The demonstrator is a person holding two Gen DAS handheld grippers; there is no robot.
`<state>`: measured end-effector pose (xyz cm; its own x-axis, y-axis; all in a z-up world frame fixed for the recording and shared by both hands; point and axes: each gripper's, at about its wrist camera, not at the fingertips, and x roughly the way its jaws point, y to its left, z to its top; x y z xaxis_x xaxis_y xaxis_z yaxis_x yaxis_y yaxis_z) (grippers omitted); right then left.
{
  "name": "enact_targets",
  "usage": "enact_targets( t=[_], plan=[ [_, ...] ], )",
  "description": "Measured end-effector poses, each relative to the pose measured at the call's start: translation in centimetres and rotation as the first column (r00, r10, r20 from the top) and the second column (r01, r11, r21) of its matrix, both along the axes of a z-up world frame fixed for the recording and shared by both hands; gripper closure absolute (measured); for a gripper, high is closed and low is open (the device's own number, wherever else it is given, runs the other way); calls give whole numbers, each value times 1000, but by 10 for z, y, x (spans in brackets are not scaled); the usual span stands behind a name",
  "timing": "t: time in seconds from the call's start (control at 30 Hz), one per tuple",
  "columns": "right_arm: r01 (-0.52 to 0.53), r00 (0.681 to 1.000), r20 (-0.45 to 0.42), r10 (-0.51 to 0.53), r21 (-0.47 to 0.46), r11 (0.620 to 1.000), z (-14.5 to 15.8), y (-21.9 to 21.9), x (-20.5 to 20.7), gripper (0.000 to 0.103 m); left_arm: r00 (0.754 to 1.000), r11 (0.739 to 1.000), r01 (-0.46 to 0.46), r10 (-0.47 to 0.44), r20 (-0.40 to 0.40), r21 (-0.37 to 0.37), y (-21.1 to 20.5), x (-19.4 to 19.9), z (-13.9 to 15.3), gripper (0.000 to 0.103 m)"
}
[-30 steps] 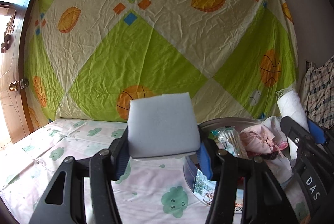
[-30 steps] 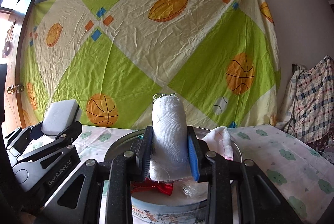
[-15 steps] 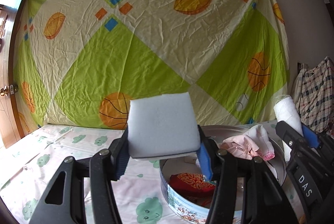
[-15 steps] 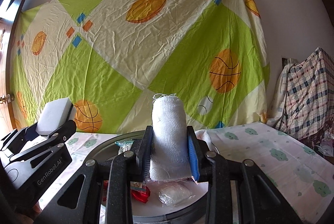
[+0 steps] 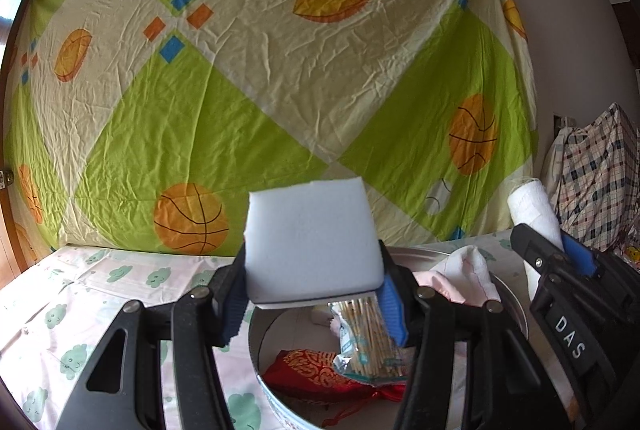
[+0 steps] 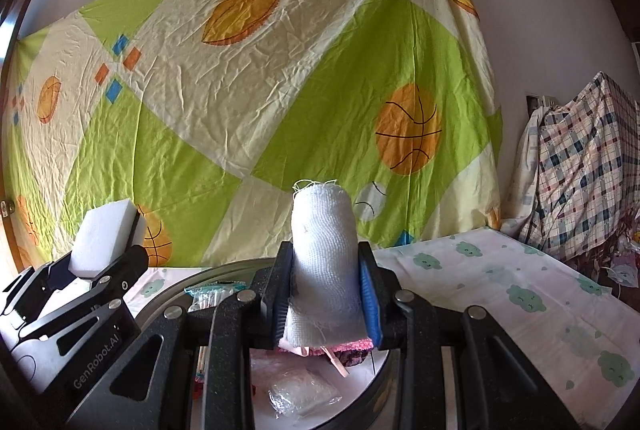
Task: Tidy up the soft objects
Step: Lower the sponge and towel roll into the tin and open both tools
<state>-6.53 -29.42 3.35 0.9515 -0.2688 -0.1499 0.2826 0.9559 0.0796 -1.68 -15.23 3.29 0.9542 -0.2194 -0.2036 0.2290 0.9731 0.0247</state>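
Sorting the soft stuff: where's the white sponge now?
The white sponge sits clamped in the left tool, above the round tin, left of the gauze roll.

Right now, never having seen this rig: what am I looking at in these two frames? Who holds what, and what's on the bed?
There is no robot arm. A person holds a two-finger gripper in each hand, and each carries a fisheye camera looking forward along its fingers.

One picture is from the left gripper. Its jaws are clamped on a white rectangular foam sponge. The other gripper shows at that picture's right edge.

The other picture is from the right gripper, clamped on a white roll of gauze bandage.

Below both sits a round metal tin on a pale cloud-print bedsheet. In it lie a red embroidered pouch, a clear pack of cotton swabs and a pink-and-white cloth. A green and cream ball-print sheet hangs behind.
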Motion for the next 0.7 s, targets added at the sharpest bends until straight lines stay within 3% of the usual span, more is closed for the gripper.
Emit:
enact_targets(
  t=[0.43, 0.7],
  plan=[
    [6, 999, -39, -6, -10, 1000, 2, -11, 25, 70, 998, 999, 39, -40, -54, -15, -23, 19, -6, 48],
    [-9, 991, -137, 10, 12, 1000, -6, -21, 59, 70, 992, 999, 31, -32, -122, -10, -28, 38, -14, 48]
  ],
)
